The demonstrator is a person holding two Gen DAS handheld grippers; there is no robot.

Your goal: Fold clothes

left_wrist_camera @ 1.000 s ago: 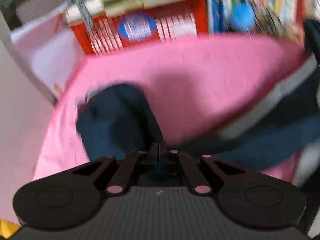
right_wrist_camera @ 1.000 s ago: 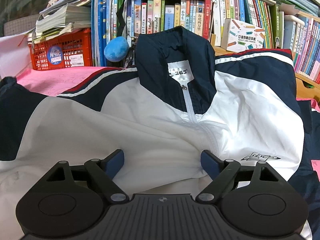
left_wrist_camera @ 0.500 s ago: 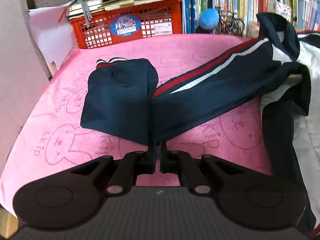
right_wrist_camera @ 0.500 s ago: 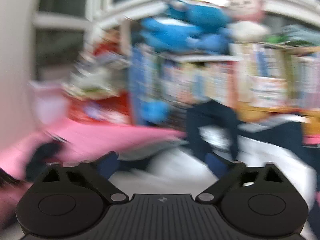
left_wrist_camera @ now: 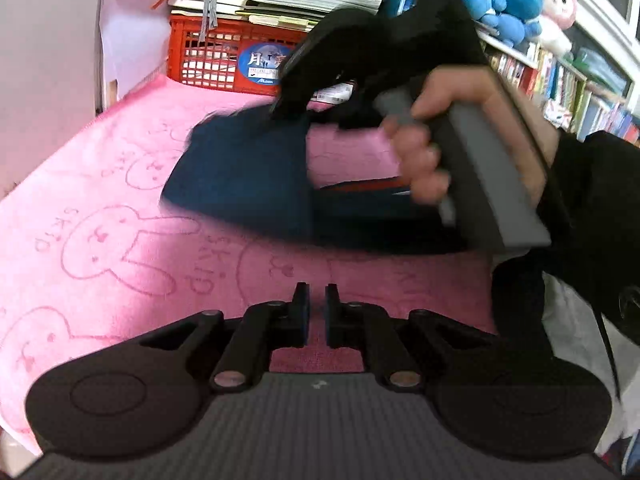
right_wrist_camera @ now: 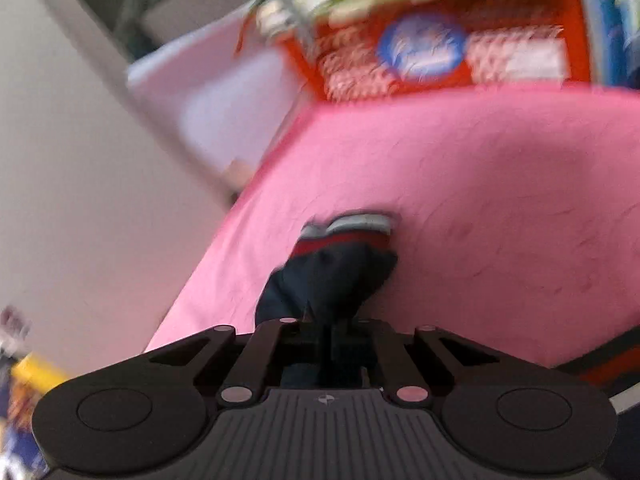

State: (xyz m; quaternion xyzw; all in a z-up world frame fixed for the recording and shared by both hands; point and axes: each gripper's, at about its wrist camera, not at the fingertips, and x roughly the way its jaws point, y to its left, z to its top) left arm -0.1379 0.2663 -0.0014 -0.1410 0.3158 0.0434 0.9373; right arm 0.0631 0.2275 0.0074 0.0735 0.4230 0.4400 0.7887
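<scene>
Even, bright indoor light, no glare. Left wrist view mostly sharp: the pink towel with rabbit outlines ahead of the tongs is crisp, but the bare hand on the grey handle and the navy jacket sleeve beyond the tips smear with motion. Soft shadow lies under that sleeve. Right wrist view is heavily motion-blurred; the red plastic crate far ahead is streaked. Fisheye bends both edges, corners go dark.
</scene>
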